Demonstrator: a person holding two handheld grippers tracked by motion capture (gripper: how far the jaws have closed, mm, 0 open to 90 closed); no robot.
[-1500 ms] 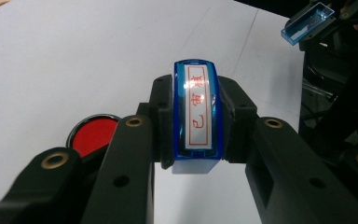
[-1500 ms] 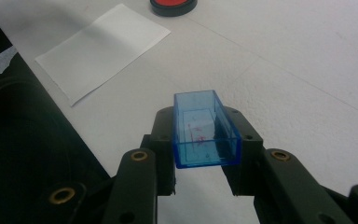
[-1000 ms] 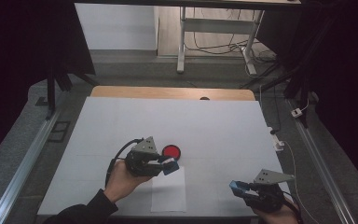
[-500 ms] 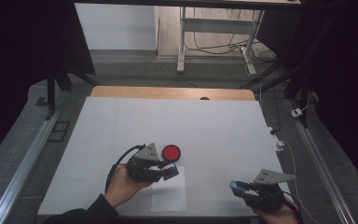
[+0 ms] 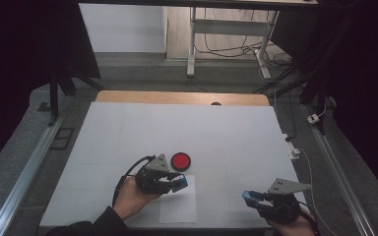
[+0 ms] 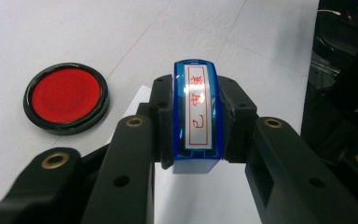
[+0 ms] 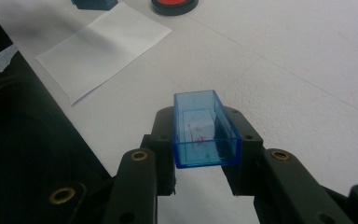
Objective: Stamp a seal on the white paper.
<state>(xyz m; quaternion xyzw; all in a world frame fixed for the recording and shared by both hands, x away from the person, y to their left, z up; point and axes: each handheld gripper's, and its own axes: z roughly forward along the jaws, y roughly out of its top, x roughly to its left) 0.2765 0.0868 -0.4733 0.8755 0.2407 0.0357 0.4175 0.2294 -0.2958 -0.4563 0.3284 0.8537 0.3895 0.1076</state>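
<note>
Close in, left gripper (image 6: 196, 140) jaws clenched on a blue stamp (image 6: 197, 116), label side up, held over the near table beside the red ink pad (image 6: 66, 97). Right gripper (image 7: 205, 154) jaws clenched on the clear blue stamp cap (image 7: 204, 130), open side up. White paper sheet (image 5: 178, 205) lies just under the stamp, on the white table (image 5: 226, 132).

A white table (image 5: 128, 132) carries a red ink pad (image 5: 181, 161) and a paper sheet (image 5: 178, 206).

My fingers (image 6: 161, 126) hide the stamp's (image 6: 196, 116) sides; the frame edge crops the red ink pad (image 7: 174, 5).
</note>
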